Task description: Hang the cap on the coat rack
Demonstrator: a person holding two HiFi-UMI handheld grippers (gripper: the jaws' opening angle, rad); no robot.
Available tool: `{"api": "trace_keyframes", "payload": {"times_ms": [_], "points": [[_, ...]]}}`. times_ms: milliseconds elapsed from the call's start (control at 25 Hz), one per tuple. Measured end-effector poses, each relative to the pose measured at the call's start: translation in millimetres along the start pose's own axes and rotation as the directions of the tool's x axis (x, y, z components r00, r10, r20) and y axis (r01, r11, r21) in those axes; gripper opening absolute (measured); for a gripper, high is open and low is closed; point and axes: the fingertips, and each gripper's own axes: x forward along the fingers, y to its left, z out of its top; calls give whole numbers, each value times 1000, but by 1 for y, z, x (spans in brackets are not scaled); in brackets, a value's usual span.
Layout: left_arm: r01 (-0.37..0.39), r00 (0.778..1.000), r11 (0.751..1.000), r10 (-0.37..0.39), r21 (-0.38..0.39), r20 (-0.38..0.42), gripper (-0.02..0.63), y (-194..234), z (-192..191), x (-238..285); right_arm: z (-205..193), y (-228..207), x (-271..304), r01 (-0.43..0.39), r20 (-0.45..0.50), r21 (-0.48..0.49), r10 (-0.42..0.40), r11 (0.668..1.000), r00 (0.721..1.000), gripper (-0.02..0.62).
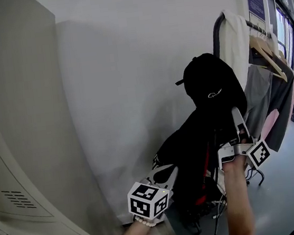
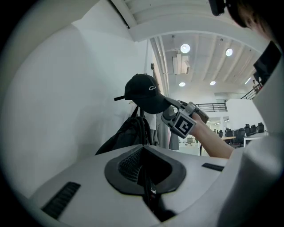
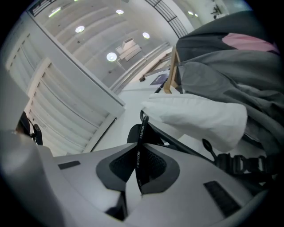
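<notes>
The plain white wall (image 1: 129,63) fills the left of the head view. At upper right stands the black metal coat rack (image 1: 215,36), and it's crowded: a white cloth (image 1: 236,39) is draped over its end, with wooden hangers (image 1: 267,54) and grey garments (image 1: 258,95) beside it. Centre frame, a bulky black backpack (image 1: 188,152) hangs low. Just above it is the black fabric baseball cap (image 1: 212,87), held up high; whether a hook sits under it, I can't tell.

The right gripper (image 1: 238,120) points up beneath it, jaws pinched tight on the cap's thin black rear strap (image 3: 140,137), the one printed FASHION. The left gripper (image 1: 167,173), lower centre, is closed on nothing, well below the cap.

Here's the worry: a slim strap in a single pinch lets the cap swing or twist and miss its perch. On that crowded rack the crown could snag the white cloth or nudge a hanger. If the right gripper lets go before anything catches, the cap drops onto the backpack or the floor. Smallest risk: the strap slides out of the pads.
</notes>
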Motion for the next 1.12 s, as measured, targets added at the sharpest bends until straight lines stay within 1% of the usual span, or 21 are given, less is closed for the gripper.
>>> {"api": "trace_keyframes", "payload": {"times_ms": [120, 360, 480, 560, 680, 840, 920, 960, 1000, 1120], "points": [[2, 1000, 1000, -3, -13, -10, 3, 1, -6, -2, -9, -17, -29, 21, 21, 53, -23, 998, 1000, 18], [31, 999, 999, -33, -35, -38, 3, -7, -24, -2, -39, -43, -73, 72, 18, 97, -74, 993, 997, 18], [44, 997, 998, -46, -46, -59, 3, -11, -35, -5, -46, -52, -83, 79, 37, 120, -84, 990, 996, 18], [46, 996, 998, -50, -52, -70, 3, -12, -41, -9, -50, -53, -86, 78, 36, 103, -82, 992, 996, 18], [40, 996, 997, -45, -62, -76, 3, -10, -46, -15, -54, -54, -90, 102, 22, 67, -104, 993, 994, 18], [29, 997, 997, -34, -69, -73, 3, -4, -47, -21, -56, -56, -96, 122, 35, 82, -126, 989, 991, 20], [28, 997, 997, -33, -72, -72, 3, -3, -47, -23, -57, -55, -99, 136, 35, 72, -139, 988, 990, 24], [28, 997, 997, -34, -75, -70, 3, -3, -47, -24, -57, -56, -101, 152, 31, 62, -154, 986, 988, 41], [30, 997, 996, -35, -79, -67, 3, -3, -46, -24, -57, -58, -105, 173, 26, 49, -174, 984, 984, 76], [31, 998, 996, -36, -78, -60, 3, -6, -44, -22, -61, -64, -116, 240, -9, -14, -240, 971, 971, 87]]}}
